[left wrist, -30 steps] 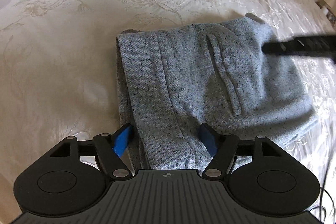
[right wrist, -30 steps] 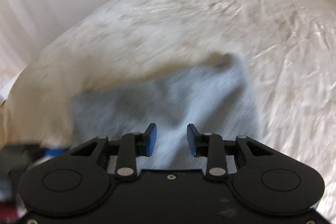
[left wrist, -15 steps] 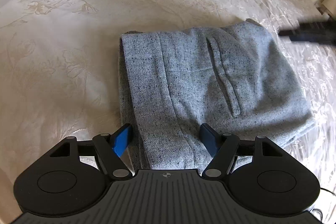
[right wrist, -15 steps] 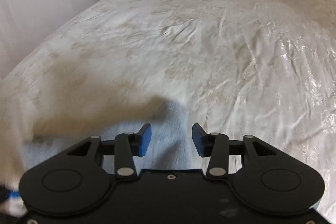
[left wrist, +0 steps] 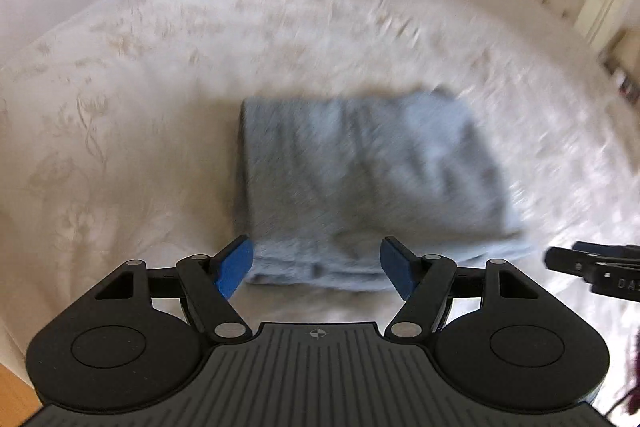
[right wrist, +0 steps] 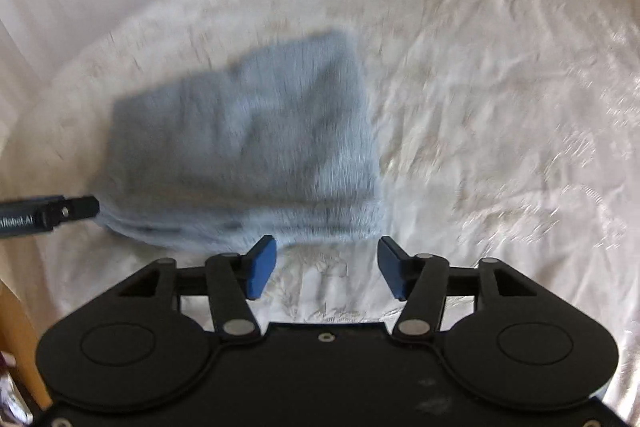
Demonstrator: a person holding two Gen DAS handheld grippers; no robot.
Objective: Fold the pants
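Pants (left wrist: 360, 179) lie folded in a grey-blue stack on the bed (left wrist: 120, 155), both views blurred. Left gripper (left wrist: 316, 267) fingers spread wide, nothing btwn them, near edge of pants just ahead. Right gripper (right wrist: 326, 267) fingers opening, empty, above bedspread beside the stack.

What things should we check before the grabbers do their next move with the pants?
1. Pants folded into a stack on the bed: ok.
2. Left gripper empty, jaws apart: ok.
3. Right gripper empty, jaws opening, only bedspread between them: ok.
4. Both grippers clear of the pants: ok.
5. Fold edges neat: cannot tell, pictures blurred.
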